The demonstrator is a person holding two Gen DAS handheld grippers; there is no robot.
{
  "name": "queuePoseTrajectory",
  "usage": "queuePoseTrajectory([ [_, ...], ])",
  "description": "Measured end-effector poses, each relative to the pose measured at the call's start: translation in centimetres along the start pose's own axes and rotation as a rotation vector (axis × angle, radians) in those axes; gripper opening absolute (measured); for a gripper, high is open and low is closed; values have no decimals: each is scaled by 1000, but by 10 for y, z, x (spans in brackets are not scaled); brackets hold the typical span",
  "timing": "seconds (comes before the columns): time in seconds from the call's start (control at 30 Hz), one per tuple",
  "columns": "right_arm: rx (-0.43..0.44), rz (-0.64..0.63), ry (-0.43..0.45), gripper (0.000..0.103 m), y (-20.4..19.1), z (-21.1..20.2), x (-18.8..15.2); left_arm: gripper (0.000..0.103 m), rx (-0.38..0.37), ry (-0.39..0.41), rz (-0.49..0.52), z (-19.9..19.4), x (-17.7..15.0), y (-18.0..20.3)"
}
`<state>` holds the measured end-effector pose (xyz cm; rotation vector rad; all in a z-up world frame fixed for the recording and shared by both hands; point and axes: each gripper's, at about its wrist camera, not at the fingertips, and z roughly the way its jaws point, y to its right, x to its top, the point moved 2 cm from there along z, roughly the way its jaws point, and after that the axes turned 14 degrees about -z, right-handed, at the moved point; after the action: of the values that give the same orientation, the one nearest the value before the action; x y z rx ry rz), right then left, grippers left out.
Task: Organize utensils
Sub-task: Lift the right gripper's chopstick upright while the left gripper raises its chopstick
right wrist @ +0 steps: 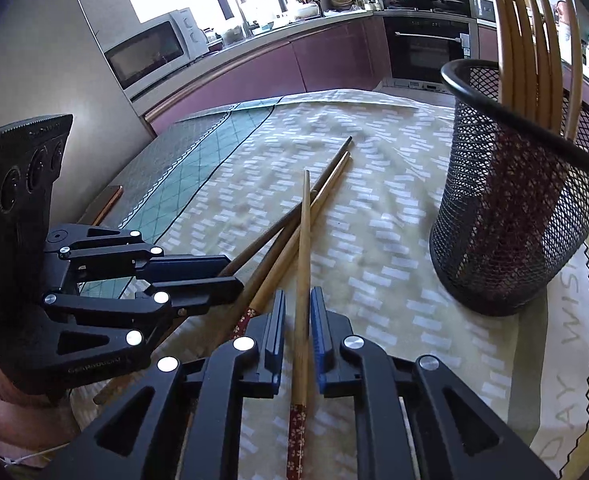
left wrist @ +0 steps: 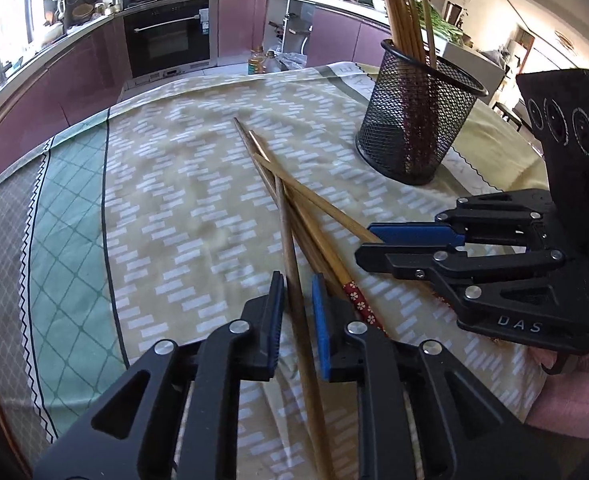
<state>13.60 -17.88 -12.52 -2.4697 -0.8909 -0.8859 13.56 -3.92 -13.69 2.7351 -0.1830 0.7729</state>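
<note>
2 tongs each straddle 1 chopstick, pads apart; mesh cup stands near.

Both wrist cameras look down, close, sharing chopsticks.

Wooden chopsticks, metal-mesh holder

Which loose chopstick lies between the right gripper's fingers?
The light bamboo chopstick with the red flowered end, lying across the others; the darker brown ones lie left of it.
</note>
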Motion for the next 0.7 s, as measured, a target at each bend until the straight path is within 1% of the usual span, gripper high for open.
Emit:
queuePoseTrajectory([
  [0.17, -2, 2, 4, 10, 0, 1, 1, 16, 17, 11, 5, 0, -1, 2],
  [0.2, -5, 4, 5, 8, 0, 1, 1, 15, 22, 14, 5, 0, -2, 3],
  [0.27, -3, 9, 7, 6, 2, 0, 0, 11, 37, 23, 2, 1, -2, 3],
  [0.53, 7, 16, 22, 6, 6, -4, -3, 8, 37, 40, -35, -2, -3, 1],
  [0.7, 11, 18, 36, 6, 7, -9, -7, 7, 28, 45, -49, -5, -4, 0],
])
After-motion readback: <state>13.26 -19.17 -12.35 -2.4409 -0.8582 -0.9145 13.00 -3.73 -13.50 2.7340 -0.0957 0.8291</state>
